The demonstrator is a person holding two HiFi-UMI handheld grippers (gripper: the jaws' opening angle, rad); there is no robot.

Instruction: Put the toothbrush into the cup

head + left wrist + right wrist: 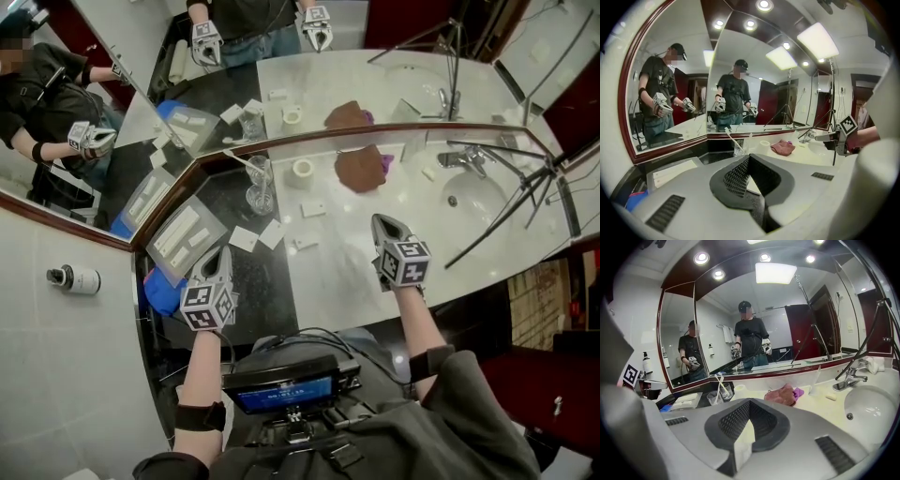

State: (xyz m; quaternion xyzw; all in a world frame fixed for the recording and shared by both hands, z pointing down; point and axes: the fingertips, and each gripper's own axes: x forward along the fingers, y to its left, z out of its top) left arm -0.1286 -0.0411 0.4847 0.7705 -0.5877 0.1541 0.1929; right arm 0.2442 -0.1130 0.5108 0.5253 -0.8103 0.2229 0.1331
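Note:
A clear glass cup stands on the counter near the mirror corner, and a white toothbrush leans in it with its head up and to the left. In the left gripper view the cup and toothbrush lie straight ahead, beyond the jaws. The right gripper view has the cup and toothbrush to the left. My left gripper hovers over the dark counter part, shut and empty, short of the cup. My right gripper is over the pale counter, right of the cup, shut and empty.
White trays and a blue cloth lie at the left. Small white packets sit between the grippers. A white ring, a brown cloth, a sink with faucet and tripod legs are to the right.

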